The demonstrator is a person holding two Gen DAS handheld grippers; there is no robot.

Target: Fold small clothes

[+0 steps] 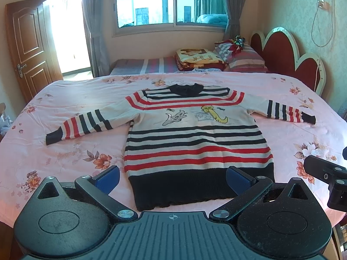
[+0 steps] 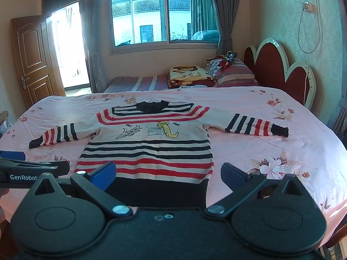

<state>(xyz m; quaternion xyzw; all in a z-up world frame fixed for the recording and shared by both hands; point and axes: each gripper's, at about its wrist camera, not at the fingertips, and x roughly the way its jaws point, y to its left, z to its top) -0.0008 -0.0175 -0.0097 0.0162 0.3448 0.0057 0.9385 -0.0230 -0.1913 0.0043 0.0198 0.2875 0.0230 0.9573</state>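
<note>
A small striped sweater (image 1: 195, 138) lies flat on the pink floral bedspread (image 1: 65, 99), front up, both sleeves spread out sideways, dark collar at the far end and black hem nearest me. It has red and black stripes and cartoon cats on the chest. My left gripper (image 1: 172, 178) hovers over the hem, open, nothing between its blue pads. My right gripper (image 2: 168, 174) hangs over the same sweater (image 2: 149, 143) near the hem, also open and empty. Each gripper shows at the edge of the other's view.
The bedspread (image 2: 271, 147) covers a wide bed with a red scalloped headboard (image 1: 288, 62) at right. Folded blankets and a striped pillow (image 1: 245, 61) sit behind the bed. A window, curtains and an open wooden door (image 1: 28, 49) lie beyond.
</note>
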